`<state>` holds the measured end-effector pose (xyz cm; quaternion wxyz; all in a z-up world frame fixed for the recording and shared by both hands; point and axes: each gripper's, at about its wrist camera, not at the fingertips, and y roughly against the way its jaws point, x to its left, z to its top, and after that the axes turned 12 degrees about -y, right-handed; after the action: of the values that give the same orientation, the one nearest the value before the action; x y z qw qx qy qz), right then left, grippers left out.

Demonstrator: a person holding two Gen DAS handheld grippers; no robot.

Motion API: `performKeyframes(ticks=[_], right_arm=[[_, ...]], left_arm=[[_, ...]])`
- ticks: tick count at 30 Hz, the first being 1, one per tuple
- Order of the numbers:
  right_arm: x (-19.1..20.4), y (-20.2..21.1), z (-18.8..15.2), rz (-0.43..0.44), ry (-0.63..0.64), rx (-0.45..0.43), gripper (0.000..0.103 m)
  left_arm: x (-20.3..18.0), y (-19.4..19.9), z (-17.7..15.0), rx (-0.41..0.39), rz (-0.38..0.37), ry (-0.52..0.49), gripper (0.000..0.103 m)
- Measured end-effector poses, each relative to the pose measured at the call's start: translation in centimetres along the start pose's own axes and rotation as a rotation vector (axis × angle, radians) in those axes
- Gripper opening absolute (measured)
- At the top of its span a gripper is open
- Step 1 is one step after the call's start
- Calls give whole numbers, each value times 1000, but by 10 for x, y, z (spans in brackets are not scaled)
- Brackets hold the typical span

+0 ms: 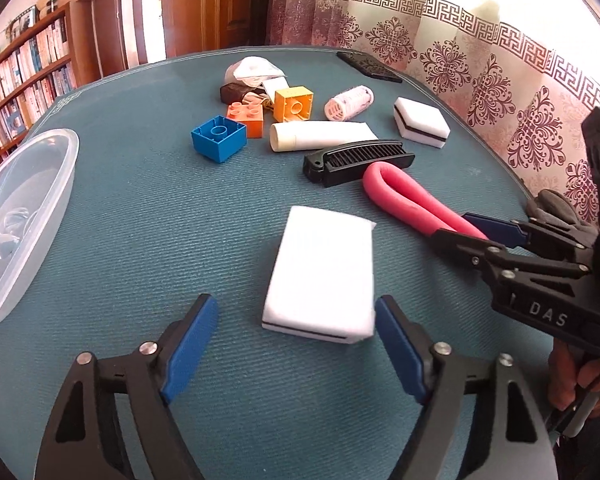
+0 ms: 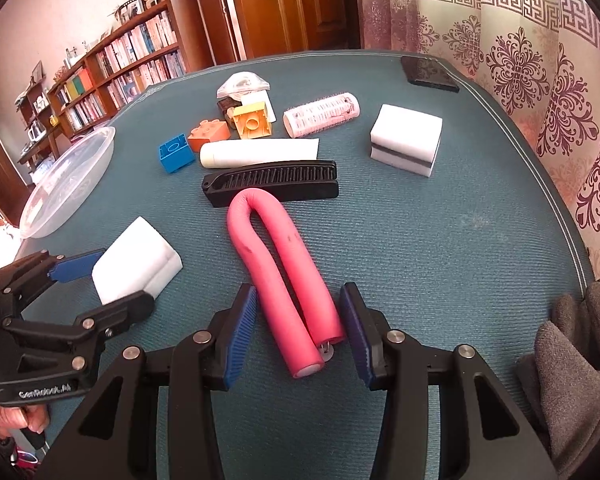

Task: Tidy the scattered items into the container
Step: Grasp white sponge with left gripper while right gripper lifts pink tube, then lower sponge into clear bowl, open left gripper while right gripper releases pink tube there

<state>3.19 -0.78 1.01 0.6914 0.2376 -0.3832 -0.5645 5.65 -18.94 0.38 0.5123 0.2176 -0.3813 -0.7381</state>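
Observation:
A white sponge block (image 1: 322, 276) (image 2: 138, 258) lies on the teal table just ahead of my open left gripper (image 1: 296, 340) (image 2: 100, 280), its near end between the blue pads. A bent pink foam roller (image 2: 284, 272) (image 1: 404, 200) lies with both ends between the pads of my open right gripper (image 2: 298, 334) (image 1: 464, 228). The clear plastic container (image 1: 24, 216) (image 2: 70, 180) sits at the left, holding nothing that I can see.
Further back lie a black folding comb (image 1: 358, 162) (image 2: 272, 184), a white tube (image 1: 320, 134), blue (image 1: 219, 138), orange (image 1: 247, 117) and yellow (image 1: 294, 103) bricks, a pink hair roller (image 1: 349, 103), a second sponge (image 1: 422, 122) and a black case (image 1: 368, 66). A grey glove (image 2: 576, 364) lies at the right edge.

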Motion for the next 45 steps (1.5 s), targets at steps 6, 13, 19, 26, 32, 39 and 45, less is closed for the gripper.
performKeyframes(ticks=[6,13,19,26,32,39,45], right_arm=[[1,-1,0,0,-7,-4,47],[5,-3,1,-9,-7,-14,47],[10,-3,-2,-32,17,-26,44],[11,1,-4,17,2,-22,42],[25,8,-7,83,-3,-24,41],[45,8,-9,125,-2,-24,41],[67,0,-6,169,-18,-3,41]], left_arm=[[-7,-3,4,-2,6,-68,66],[-5,-3,5,-10,-4,-64,60],[2,2,2,-27,-24,-11,50],[6,20,-4,-73,1,14,50],[27,43,-9,-120,61,51,50],[62,56,-22,-127,132,112,50],[101,72,-31,-143,207,140,50]])
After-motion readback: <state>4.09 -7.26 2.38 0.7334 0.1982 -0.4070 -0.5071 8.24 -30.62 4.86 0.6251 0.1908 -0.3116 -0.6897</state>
